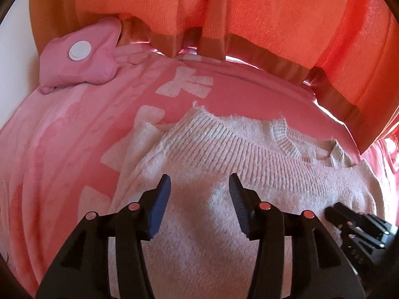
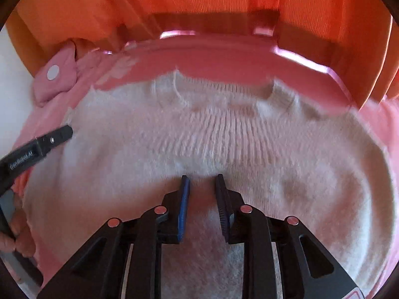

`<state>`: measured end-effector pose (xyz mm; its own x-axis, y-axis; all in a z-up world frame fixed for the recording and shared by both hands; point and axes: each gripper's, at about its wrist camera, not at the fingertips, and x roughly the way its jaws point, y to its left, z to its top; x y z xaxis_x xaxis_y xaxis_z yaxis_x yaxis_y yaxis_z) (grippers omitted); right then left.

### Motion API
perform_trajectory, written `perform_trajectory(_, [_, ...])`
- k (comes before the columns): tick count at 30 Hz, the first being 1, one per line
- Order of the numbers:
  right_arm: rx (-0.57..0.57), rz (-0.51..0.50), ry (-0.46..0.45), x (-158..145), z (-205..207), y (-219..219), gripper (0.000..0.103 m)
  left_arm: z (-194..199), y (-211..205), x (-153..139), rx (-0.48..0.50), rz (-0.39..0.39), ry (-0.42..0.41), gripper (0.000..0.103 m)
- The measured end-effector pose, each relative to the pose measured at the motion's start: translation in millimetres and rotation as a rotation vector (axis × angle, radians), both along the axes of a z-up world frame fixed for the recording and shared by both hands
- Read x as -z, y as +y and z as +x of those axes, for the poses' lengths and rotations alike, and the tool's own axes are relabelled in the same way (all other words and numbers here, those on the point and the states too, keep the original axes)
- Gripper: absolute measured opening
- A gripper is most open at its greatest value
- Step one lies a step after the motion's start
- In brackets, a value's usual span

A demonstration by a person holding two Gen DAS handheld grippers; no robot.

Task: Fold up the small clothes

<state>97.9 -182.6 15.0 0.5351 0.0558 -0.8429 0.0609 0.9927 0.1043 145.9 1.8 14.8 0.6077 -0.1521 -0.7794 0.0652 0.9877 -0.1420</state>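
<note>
A small white fluffy knitted sweater (image 1: 224, 154) lies flat on a pink patterned blanket (image 1: 62, 137), its ribbed hem folded up over the body toward the neckline (image 1: 286, 134). My left gripper (image 1: 199, 182) is open and empty, just above the sweater's left part. My right gripper (image 2: 202, 178) is open, narrower, its tips down at the sweater (image 2: 224, 129) surface below the ribbed hem; nothing is held between them. The right gripper also shows at the lower right of the left wrist view (image 1: 349, 219). The left gripper shows at the left of the right wrist view (image 2: 45, 142).
A pink cushion (image 1: 82, 59) with a white round disc lies at the blanket's far left corner. Orange curtains (image 1: 249, 12) hang along the far edge of the bed. A white wall (image 1: 17, 57) is at far left.
</note>
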Motion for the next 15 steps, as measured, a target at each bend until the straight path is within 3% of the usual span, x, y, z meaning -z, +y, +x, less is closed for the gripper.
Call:
perform_trajectory(2, [-0.014, 0.072, -0.043, -10, -4, 3, 0.025, 0, 2, 0, -0.001, -0.006, 0.007, 0.047])
perform_trajectory(4, [-0.03, 0.054, -0.035, -9, 0, 12, 0.025, 0, 3, 0, -0.002, -0.002, 0.003, 0.048])
perform_trajectory(6, [-0.035, 0.013, 0.036, 10, 9, 16, 0.026, 0, 4, 1, -0.008, 0.007, 0.004, 0.05])
perform_trajectory(10, [-0.033, -0.013, 0.032, 14, 16, 20, 0.027, -2, 7, 3, -0.021, 0.01, 0.014, 0.054])
perform_trajectory(12, [-0.017, 0.025, 0.036, 14, 18, 16, 0.029, -3, 13, 0, -0.042, 0.008, 0.012, 0.059])
perform_trajectory(15, [-0.013, 0.039, 0.038, 17, 19, 13, 0.029, -10, 34, -7, -0.123, 0.003, -0.006, 0.086])
